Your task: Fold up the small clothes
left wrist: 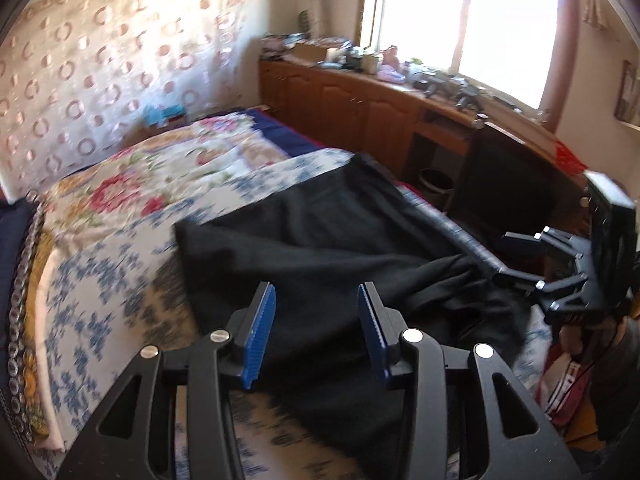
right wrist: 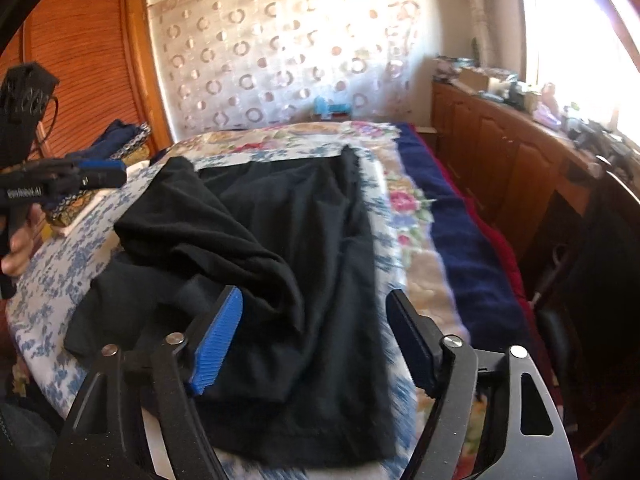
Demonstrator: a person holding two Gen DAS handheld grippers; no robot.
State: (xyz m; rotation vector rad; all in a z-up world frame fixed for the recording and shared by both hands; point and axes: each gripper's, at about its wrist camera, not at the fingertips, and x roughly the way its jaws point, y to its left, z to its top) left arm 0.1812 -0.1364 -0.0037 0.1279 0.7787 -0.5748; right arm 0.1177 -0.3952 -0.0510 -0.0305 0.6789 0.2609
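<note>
A black garment (left wrist: 320,232) lies spread on the bed, flat at its far end and bunched in folds at the near end (right wrist: 224,240). My left gripper (left wrist: 316,292) hovers just above the near part of the cloth, blue pads apart, nothing pinched between them. My right gripper (right wrist: 314,296) stands open over the garment's near edge, jaws wide, the cloth below them and not clamped. In the left wrist view the right gripper (left wrist: 520,258) shows at the right beside the bunched folds. In the right wrist view the left gripper (right wrist: 100,174) shows at the far left, held by a hand.
The bed carries a blue-and-white flowered sheet (left wrist: 100,300) over a floral quilt (right wrist: 408,208). Folded dark clothes (right wrist: 120,136) sit at the bed's far left. A wooden cabinet (left wrist: 360,100) with clutter runs under the window, with a waste bin (left wrist: 436,186) below.
</note>
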